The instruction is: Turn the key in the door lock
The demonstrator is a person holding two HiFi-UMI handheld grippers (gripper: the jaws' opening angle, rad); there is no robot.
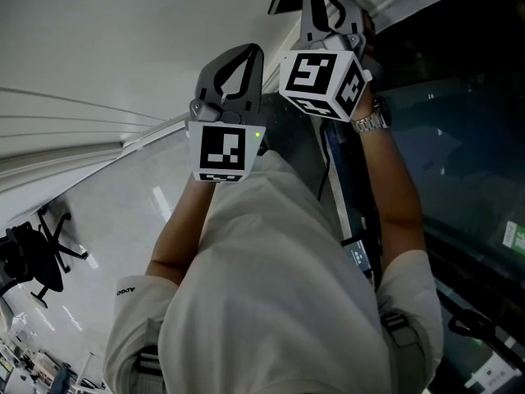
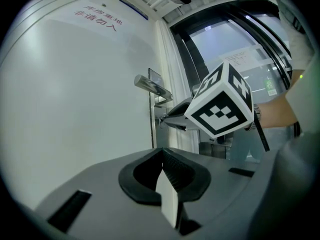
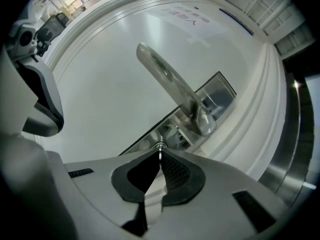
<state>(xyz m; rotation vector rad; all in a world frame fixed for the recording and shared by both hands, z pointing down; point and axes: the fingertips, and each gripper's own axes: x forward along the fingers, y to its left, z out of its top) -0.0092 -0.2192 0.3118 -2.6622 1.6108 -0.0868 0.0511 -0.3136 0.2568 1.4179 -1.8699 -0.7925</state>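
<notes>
The right tongs [image 3: 160, 151] are clenching a small silver key [image 3: 160, 146]. The dark ribbed pads are meeting at their tips with the key's head pinched between them. The key is sitting in the lock just under the long silver lever handle [image 3: 170, 84], on the same brushed-steel rectangular plate [image 3: 222, 91] that is carrying the handle. The tongs are pointing roughly level at the plate, and their black-and-white marker cube [image 2: 220, 106] is hanging just behind them, away from the handle.

The left tongs [image 2: 162, 156] are also clenched, pad against pad, with nothing between them. They are hanging back from the lever handle, farther off than the right tongs and apart from the door, facing the handle from the side.

The handle is sticking out from a plain white door [image 3: 115, 99]. Well above it, a white sign with red characters [image 2: 95, 19] is showing on the door face. On the latch side of the handle, past the white door frame [image 2: 167, 59], a dark glass panel [image 2: 235, 44] is reflecting the room. A silver wristwatch [image 1: 371, 121] is showing on the person's right wrist. Far behind the handle's side of the room, a black office chair [image 1: 37, 253] is standing on the pale floor [image 1: 123, 228].
</notes>
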